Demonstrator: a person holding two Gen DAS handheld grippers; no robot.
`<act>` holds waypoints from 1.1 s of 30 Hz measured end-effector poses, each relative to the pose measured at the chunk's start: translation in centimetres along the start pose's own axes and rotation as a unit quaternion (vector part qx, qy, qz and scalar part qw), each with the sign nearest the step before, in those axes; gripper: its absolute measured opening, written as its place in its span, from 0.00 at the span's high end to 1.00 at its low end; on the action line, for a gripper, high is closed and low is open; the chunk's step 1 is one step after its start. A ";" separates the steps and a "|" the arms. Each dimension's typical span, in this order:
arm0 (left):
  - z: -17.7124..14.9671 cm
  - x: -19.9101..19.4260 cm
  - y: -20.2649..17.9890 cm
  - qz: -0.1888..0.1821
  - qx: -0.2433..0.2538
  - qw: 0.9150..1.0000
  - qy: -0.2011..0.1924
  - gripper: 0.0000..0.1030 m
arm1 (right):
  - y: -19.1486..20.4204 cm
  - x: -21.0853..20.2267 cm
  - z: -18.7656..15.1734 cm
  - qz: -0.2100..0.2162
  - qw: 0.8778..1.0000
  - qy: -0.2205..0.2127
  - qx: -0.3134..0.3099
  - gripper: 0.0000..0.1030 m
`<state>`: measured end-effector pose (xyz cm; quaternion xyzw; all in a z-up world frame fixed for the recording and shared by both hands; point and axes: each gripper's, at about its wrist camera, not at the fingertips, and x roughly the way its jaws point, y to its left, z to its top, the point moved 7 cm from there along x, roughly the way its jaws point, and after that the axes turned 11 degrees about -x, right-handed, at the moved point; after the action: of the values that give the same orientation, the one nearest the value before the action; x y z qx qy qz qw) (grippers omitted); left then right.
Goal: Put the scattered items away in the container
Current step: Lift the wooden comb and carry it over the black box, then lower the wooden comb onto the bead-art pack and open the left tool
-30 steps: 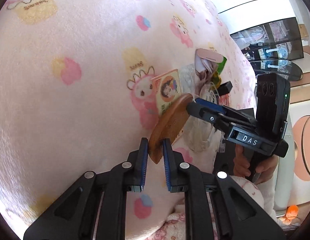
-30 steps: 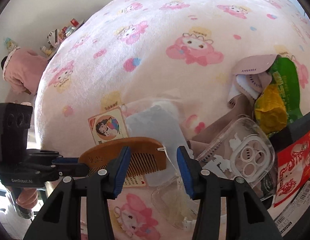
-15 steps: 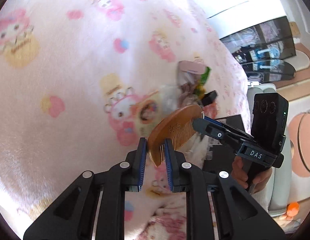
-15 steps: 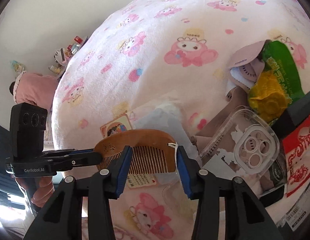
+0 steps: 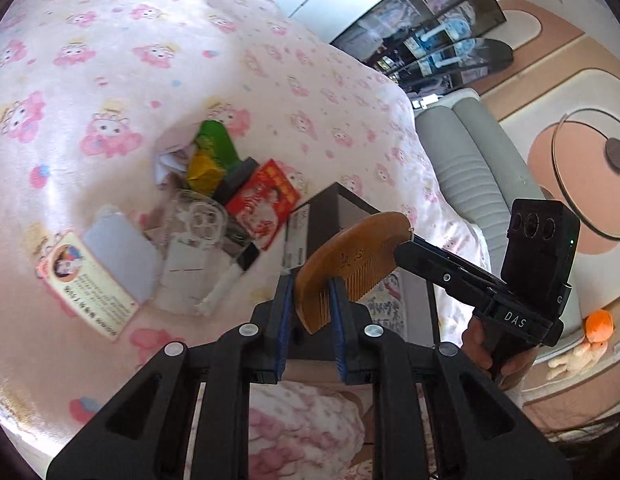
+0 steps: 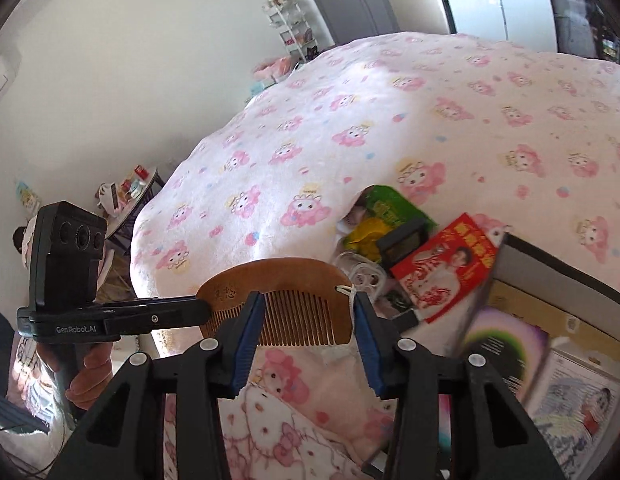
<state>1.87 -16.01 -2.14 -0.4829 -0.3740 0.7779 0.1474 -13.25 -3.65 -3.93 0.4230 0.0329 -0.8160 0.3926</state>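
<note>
Over the bed, left wrist view: your left hand-held gripper (image 5: 310, 296) pinches the comb (image 5: 346, 260) at one end, and the right hand-held gripper (image 5: 406, 246) meets its far end. A second ago the comb sat low against the blanket (image 5: 110, 60); now it rides clear, with the box (image 5: 330, 208) just behind it and the clutter left on the bed.

Right wrist view: your right hand-held gripper (image 6: 308, 320) has clamped across the comb's (image 6: 278, 280) teeth, jaws that stood wider a second ago. Box (image 6: 550, 320) lies open, lower right. Likely next: carry the comb over and drop it.
</note>
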 end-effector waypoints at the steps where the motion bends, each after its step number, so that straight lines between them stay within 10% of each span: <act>1: -0.3 1.1 -1.4 -0.004 0.008 1.000 0.010 0.83 | -1.0 -1.3 -0.5 -0.009 1.000 -0.007 0.008 0.60; 16: -3.5 23.3 -17.0 0.004 0.100 0.980 0.174 0.83 | -19.8 -12.0 -11.5 -0.137 0.979 -0.028 0.146 0.60; 33: -4.2 28.6 -13.9 0.052 0.115 0.973 0.194 0.80 | -24.8 -9.2 -16.7 -0.144 0.961 0.016 0.235 0.60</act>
<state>-10.40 12.11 -11.51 -0.6235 -0.2208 0.7135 0.2311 -15.63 25.50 -14.96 0.5073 -0.0933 -0.8417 0.1596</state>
